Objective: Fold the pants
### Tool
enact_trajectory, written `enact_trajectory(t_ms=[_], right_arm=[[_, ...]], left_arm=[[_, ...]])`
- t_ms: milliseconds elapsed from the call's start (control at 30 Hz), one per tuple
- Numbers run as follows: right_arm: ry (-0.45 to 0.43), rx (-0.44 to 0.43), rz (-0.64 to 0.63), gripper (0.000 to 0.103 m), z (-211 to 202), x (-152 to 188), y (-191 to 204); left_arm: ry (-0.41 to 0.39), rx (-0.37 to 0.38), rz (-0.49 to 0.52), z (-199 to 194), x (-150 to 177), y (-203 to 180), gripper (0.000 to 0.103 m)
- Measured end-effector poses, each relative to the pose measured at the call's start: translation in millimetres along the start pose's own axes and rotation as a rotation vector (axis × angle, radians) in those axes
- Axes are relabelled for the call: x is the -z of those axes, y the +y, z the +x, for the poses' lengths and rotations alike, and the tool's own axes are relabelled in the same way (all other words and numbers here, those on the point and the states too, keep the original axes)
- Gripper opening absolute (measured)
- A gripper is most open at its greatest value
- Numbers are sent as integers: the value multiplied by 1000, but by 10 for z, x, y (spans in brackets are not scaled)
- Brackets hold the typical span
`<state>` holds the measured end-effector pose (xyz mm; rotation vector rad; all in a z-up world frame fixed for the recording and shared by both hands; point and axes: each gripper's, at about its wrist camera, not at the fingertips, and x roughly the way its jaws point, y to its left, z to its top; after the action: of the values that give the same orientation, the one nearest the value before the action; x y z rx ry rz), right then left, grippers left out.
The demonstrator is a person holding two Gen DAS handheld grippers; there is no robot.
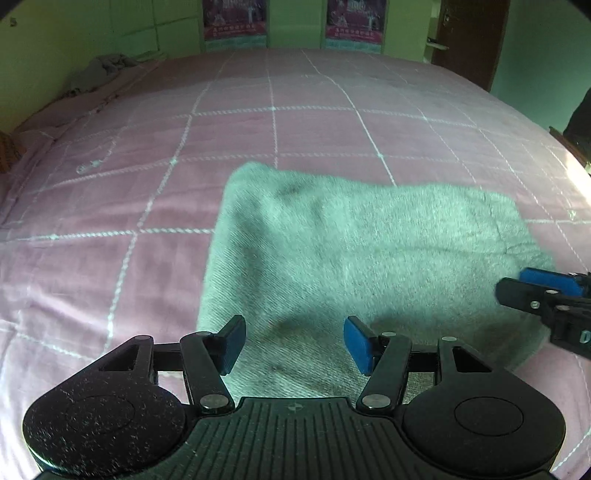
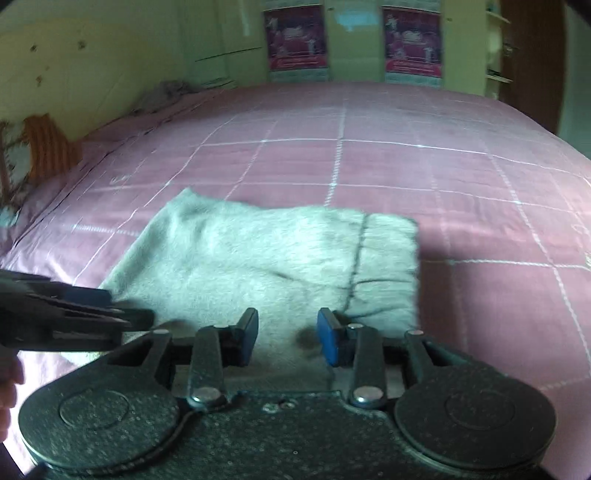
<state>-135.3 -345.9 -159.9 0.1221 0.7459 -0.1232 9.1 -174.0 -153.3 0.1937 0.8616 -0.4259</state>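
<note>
The grey fleecy pants (image 1: 362, 251) lie folded into a compact rectangle on the pink checked bed; they also show in the right wrist view (image 2: 280, 258). My left gripper (image 1: 293, 345) is open and empty, just above the near edge of the pants. My right gripper (image 2: 287, 341) is open and empty over the near edge too, beside a seam line. The right gripper shows in the left wrist view (image 1: 517, 288) at the pants' right side. The left gripper shows in the right wrist view (image 2: 122, 314) at their left side.
The pink bedspread (image 1: 147, 155) with a white grid covers the whole bed. A crumpled grey cloth (image 1: 99, 70) lies at the far left corner by the green wall. Two posters (image 1: 234, 22) hang on the far wall. A dark door (image 1: 472, 40) stands far right.
</note>
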Motion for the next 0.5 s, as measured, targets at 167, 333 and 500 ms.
enact_trajectory(t_ms=[167, 333, 500], right_arm=[[-42, 22, 48, 72, -201, -31, -215], [59, 15, 136, 78, 5, -11, -544], [172, -127, 314, 80, 329, 74, -850]], left_arm=[[13, -41, -41, 29, -68, 201, 59], [115, 31, -129, 349, -56, 424, 59], [148, 117, -198, 595, -53, 575, 70]])
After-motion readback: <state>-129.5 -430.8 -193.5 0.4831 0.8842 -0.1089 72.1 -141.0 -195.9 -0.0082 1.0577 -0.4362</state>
